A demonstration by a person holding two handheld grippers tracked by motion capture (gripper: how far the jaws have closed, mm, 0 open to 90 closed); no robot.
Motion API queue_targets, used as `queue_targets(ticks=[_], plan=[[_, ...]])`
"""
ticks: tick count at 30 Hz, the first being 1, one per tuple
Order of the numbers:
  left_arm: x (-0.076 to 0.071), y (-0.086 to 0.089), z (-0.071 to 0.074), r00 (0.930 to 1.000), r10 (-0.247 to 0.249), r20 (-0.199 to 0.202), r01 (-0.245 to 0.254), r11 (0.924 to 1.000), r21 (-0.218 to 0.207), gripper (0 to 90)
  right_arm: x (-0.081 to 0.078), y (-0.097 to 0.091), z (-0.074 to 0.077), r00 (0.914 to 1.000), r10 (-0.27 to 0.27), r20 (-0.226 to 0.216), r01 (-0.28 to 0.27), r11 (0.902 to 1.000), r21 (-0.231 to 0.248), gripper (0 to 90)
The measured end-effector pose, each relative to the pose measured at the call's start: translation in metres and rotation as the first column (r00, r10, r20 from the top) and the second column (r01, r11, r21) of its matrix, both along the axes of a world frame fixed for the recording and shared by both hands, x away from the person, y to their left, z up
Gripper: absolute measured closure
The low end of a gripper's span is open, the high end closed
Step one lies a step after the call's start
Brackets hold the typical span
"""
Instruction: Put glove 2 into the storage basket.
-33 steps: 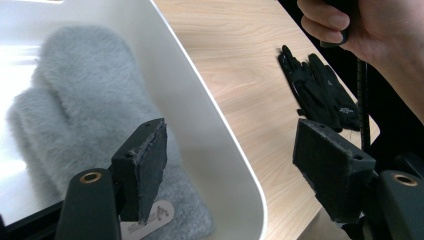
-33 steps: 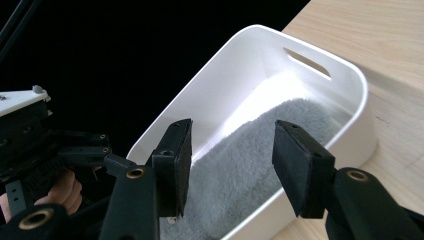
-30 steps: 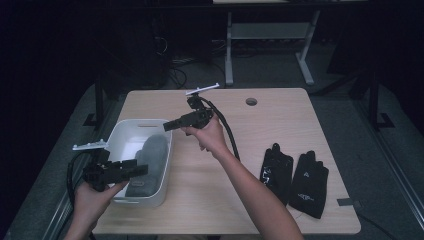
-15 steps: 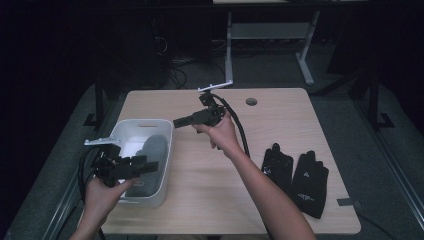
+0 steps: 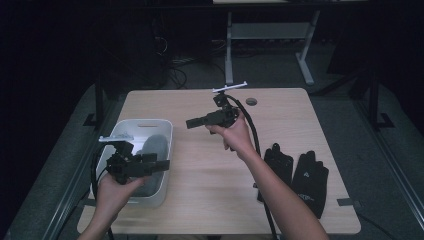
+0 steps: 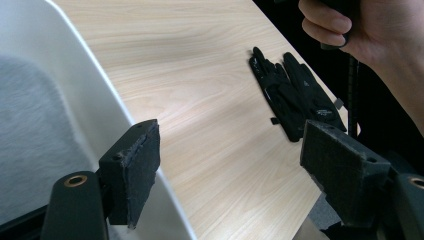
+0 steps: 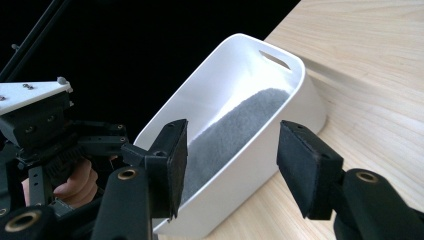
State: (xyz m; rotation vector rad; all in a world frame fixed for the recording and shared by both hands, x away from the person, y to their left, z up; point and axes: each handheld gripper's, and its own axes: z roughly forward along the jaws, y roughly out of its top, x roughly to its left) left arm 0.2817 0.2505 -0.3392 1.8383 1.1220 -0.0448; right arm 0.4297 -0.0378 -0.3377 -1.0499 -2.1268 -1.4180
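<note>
Grippers are both empty right now, hanging above the table (image 5: 210, 200) with their jaws spread wide. The left gripper (image 5: 162, 164) sits over the near left, just above the white bin (image 5: 165, 150), and its jaws have just been opening with nothing between them. Looks to me like a let-go: the grey cloth (image 7: 235, 132) lies down inside the bin, along its floor. The right gripper (image 5: 190, 123) hovers mid-table, pointing left at the bin, jaws also just opened wider and bare. I'd guess it's held high and clear so it doesn't knock the bin. Over on the near right lie the black gloves (image 5: 297, 172), flat and side by side, well apart from both grippers. Probably next in line for the bin, since they're the only loose things left out.
</note>
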Motion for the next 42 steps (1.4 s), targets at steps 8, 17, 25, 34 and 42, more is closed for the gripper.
queue_targets(ticks=[8, 17, 25, 34, 42], plan=[[0.003, -0.018, -0.001, 0.9996, -0.028, 0.0, 0.028, 0.9996, 0.003, 22.6, -0.006, -0.023, 0.0, 0.9998, -0.022, -0.001, 0.022, 0.9997, 0.004, 45.1], [0.004, -0.037, -0.001, 0.9979, -0.064, 0.011, 0.064, 0.9979, 0.009, 22.3, -0.016, -0.05, 0.002, 0.999, -0.046, 0.001, 0.046, 0.999, -0.002, 44.6], [0.003, -0.056, -0.004, 0.995, -0.099, 0.011, 0.099, 0.995, 0.016, 22.2, -0.025, -0.073, 0.001, 0.9977, -0.068, -0.002, 0.068, 0.9977, -0.007, 44.3], [0.003, -0.073, -0.006, 0.9917, -0.128, 0.014, 0.127, 0.9917, 0.019, 22.1, -0.033, -0.094, -0.002, 0.9956, -0.094, 0.0, 0.094, 0.9955, -0.013, 44.0], [0.003, -0.088, -0.01, 0.9876, -0.156, 0.016, 0.156, 0.9875, 0.026, 22.1, -0.041, -0.116, -0.006, 0.9928, -0.12, -0.006, 0.119, 0.9925, -0.025, 43.9]])
